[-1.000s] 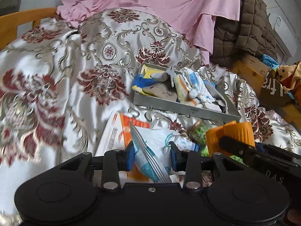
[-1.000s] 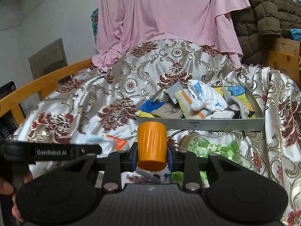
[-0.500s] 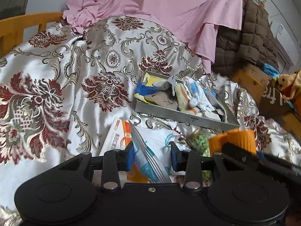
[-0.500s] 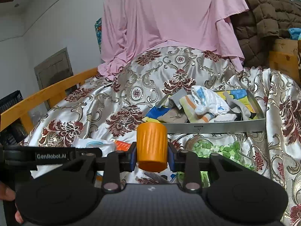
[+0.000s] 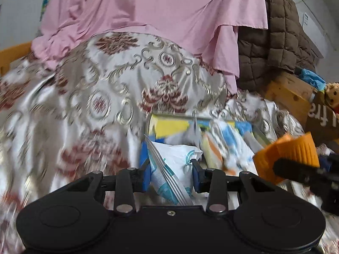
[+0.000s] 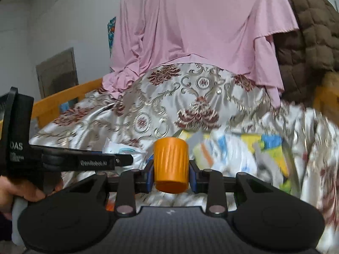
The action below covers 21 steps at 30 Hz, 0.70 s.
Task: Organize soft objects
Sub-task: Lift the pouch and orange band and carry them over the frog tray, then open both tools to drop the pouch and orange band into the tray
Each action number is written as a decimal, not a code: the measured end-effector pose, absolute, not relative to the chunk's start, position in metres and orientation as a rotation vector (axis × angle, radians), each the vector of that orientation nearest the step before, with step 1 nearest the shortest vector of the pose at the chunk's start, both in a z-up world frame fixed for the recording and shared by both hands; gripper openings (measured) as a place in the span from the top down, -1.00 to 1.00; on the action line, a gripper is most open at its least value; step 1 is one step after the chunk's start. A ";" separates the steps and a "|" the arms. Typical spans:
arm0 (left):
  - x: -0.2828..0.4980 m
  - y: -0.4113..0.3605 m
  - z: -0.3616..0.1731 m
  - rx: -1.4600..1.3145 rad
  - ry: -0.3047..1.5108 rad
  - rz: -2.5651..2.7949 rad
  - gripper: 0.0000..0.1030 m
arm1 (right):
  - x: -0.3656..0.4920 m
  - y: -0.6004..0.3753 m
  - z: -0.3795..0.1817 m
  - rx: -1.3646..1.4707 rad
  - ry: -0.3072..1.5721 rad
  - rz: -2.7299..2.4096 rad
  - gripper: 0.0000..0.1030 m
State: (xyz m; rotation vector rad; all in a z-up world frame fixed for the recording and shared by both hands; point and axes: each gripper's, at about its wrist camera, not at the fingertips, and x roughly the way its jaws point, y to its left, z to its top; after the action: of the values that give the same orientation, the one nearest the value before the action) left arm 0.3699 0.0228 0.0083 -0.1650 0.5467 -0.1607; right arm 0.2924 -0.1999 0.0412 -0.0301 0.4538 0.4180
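Left gripper (image 5: pixel 171 172) jaws clamped on a white-teal packet (image 5: pixel 169 169), its crimped edge sticking up and back between the blue pads (image 5: pixel 145 174). Right gripper (image 6: pixel 171 176) jaws closed on an upright ribbed orange cup (image 6: pixel 171 165), pads touching both its sides. Just ahead of both jaws sits a tray (image 5: pixel 151 119) holding a heap of soft cloths (image 5: pixel 224 141), blurred. Right of the left jaws, the orange cup shows again with the other gripper's arm in front. Left of the right jaws, the left gripper's handle and a hand (image 6: pixel 23 192) on it. Floral bedspread (image 5: pixel 101 97) beneath, pink sheet (image 6: pixel 197 25) and brown quilt (image 5: pixel 275 42) farther ahead.
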 end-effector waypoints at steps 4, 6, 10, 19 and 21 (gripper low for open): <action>0.419 0.025 -0.004 -0.251 0.566 -0.195 0.23 | 0.350 -0.185 0.051 -0.127 0.456 0.360 0.30; 0.440 0.026 -0.014 -0.295 0.589 -0.193 0.23 | 0.378 -0.178 0.051 -0.169 0.465 0.313 0.28; 0.462 0.026 -0.034 -0.326 0.626 -0.193 0.22 | 0.434 -0.165 0.049 -0.180 0.506 0.218 0.27; 0.468 0.041 -0.072 -0.415 0.702 -0.185 0.21 | 0.491 -0.117 0.016 -0.488 0.531 0.161 0.25; 0.468 0.044 -0.071 -0.424 0.700 -0.189 0.21 | 0.495 -0.109 0.004 -0.505 0.569 0.176 0.25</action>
State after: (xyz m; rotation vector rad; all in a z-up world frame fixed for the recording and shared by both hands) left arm 0.4684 0.0436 -0.0710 -0.4239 0.7005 -0.1888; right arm 0.4953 -0.1089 0.0040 -0.5049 0.5688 0.1756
